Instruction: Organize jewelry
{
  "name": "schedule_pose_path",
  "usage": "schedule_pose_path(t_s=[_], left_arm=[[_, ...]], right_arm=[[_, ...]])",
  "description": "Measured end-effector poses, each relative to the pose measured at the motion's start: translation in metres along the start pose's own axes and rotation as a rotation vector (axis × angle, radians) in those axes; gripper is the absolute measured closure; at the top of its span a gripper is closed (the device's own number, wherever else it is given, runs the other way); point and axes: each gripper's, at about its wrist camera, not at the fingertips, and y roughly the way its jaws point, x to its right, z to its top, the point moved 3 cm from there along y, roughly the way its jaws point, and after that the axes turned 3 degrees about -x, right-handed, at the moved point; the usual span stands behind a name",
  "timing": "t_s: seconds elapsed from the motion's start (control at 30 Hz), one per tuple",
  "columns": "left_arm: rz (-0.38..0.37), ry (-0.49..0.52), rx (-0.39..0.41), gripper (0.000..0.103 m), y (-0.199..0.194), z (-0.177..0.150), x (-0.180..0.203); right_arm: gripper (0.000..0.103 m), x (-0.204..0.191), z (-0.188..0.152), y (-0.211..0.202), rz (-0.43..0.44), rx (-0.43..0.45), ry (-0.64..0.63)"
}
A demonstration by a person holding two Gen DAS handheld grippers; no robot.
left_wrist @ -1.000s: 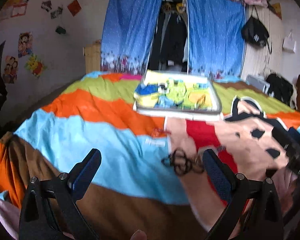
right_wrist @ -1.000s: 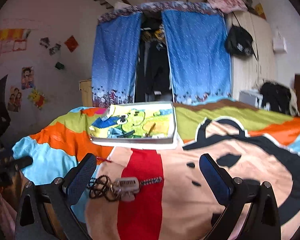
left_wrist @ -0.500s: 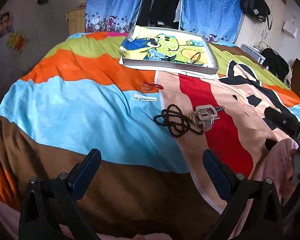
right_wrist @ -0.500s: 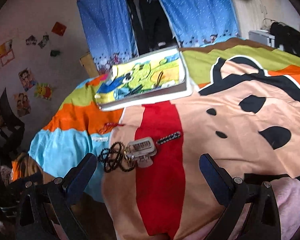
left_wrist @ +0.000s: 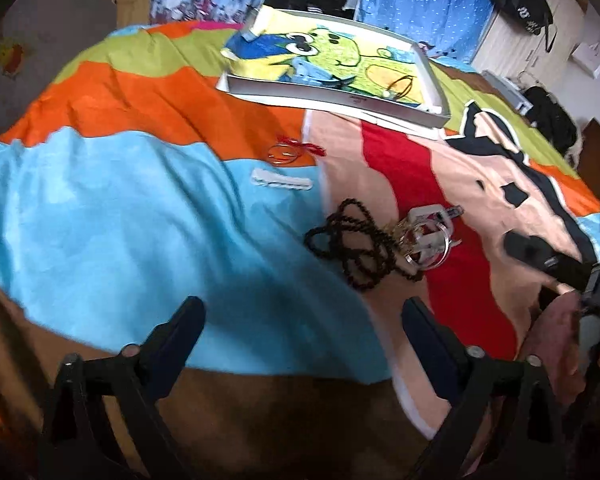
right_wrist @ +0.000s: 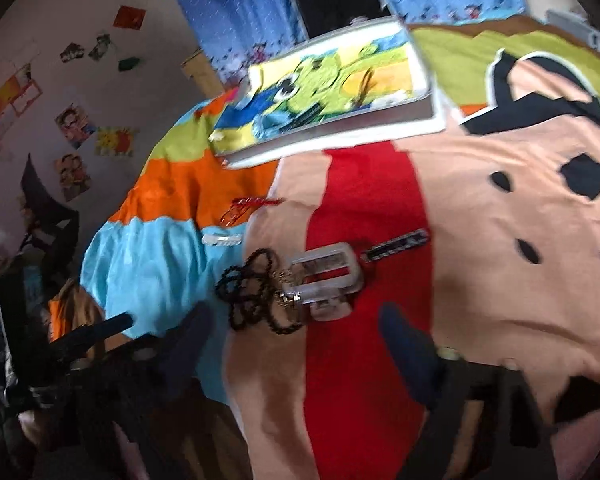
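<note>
From where I work the rig, both grippers hang over a bed spread with a bright cartoon blanket (left_wrist: 112, 200). My left gripper (left_wrist: 300, 332) has just been narrowing its jaws, yet they stand wide apart with nothing between them, above the blue band of the blanket. My right gripper (right_wrist: 296, 332) has likewise just been drawing in, its jaws apart and gripping nothing, with the jewelry lying just beyond its fingertips. That jewelry sits in a small heap on the red stripe: a black bead necklace (left_wrist: 352, 244) coiled in loops, touching a clear hair claw (right_wrist: 328, 276) and a silver bangle (left_wrist: 428, 252). Just right of the heap in the right wrist view lies a dark narrow hair clip (right_wrist: 396, 245). Farther off, a white barrette (left_wrist: 282, 179) rests on the blue band and a thin hoop with a red tassel (left_wrist: 290, 151) on the orange. At the far end lies a shallow white tray (left_wrist: 336, 98) lined with a cartoon cloth.
</note>
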Motion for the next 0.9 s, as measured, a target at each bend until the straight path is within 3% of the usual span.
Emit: schedule_pose_path(t_s=[0.17, 0.27, 0.47, 0.7, 0.83, 0.9], left_arm=[[-0.064, -0.011, -0.029, 0.036, 0.018, 0.013, -0.001], [-0.088, -0.011, -0.051, 0.047, 0.029, 0.019, -0.002], [-0.099, 0.015, -0.046, 0.051, 0.051, 0.037, 0.003], [-0.120, 0.006, -0.069, 0.083, 0.078, 0.044, 0.003], [-0.107, 0.013, -0.081, 0.095, 0.079, 0.040, 0.005], [-0.094, 0.014, -0.066, 0.099, 0.076, 0.039, 0.006]], right_arm=[[0.054, -0.001, 0.006, 0.018, 0.004, -0.055, -0.024], [0.061, -0.001, 0.009, 0.025, -0.008, -0.067, -0.030], [0.067, 0.004, 0.012, 0.034, -0.013, -0.074, -0.020], [0.068, -0.004, 0.012, 0.044, -0.043, -0.080, -0.080], [0.091, -0.009, 0.011, 0.053, -0.068, -0.101, -0.116], [0.095, -0.011, 0.010, 0.053, -0.081, -0.098, -0.128]])
